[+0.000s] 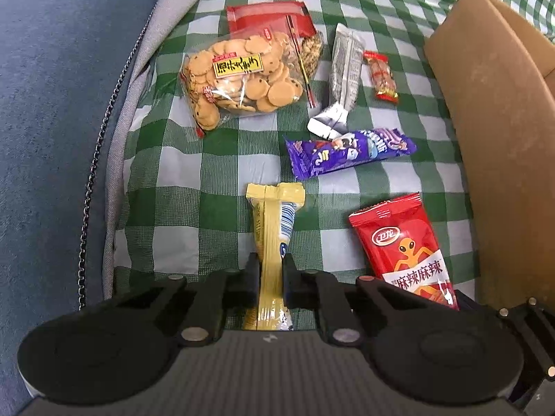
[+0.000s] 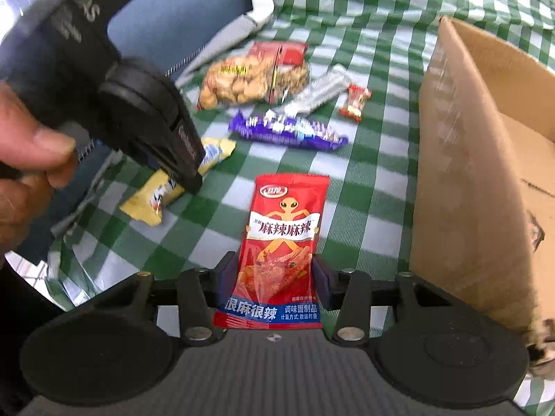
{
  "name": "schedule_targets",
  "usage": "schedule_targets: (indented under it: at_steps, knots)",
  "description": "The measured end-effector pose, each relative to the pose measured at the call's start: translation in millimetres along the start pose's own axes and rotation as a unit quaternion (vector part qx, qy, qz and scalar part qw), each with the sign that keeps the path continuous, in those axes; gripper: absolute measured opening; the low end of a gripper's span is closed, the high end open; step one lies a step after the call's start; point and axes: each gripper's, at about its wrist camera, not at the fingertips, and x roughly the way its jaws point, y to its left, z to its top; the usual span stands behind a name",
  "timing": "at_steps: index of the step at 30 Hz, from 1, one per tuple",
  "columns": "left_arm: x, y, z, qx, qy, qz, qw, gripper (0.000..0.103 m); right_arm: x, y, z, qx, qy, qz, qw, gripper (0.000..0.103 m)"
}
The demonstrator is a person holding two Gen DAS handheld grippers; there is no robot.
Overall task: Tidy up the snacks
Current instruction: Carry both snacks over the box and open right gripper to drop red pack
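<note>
Two grippers, each pinching one snack on the checked cloth [image 1: 215, 159].
Left gripper [image 1: 271, 274] clamps the yellow packet [image 1: 274, 228]; right gripper [image 2: 276, 274] squeezes the red packet [image 2: 282, 228]. Likely next: lift both into the cardboard box [image 2: 461, 173].

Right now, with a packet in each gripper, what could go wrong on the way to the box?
The left gripper pinches the yellow packet mid-length, so its free end may droop and drag. The right gripper grips the red packet low; it could slip out. The cardboard box wall stands tall, so the red packet may catch it.
</note>
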Motion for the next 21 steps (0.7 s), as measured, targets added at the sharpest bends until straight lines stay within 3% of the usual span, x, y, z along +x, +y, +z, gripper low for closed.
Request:
schedule_targets:
  at_steps: [5,10,15,21]
  knots:
    - [-18.1,11.7,-0.5,-0.031,-0.032,-0.026,0.9987,0.013,-10.9,-5.9,0.8,0.007,-0.024,0.006,1.000,0.048]
    - [-43.3,20.5,-0.5,-0.061,-0.090,-0.048,0.9929,0.013,-31.1,-5.3,3.5,-0.004,-0.078,0.012,0.997,0.048]
    - [-58.8,15.8,1.5,-0.069,-0.130,-0.053,0.9877,0.013,-57.4,-10.2,8.1,-0.010,-0.139,0.029,0.990,0.048]
    - [-73.5,8.8,3.6,-0.073,-0.169,-0.057,0.9813,0.013,-70.4,-21.6,11.8,-0.003,-0.166,0.024,0.986,0.048]
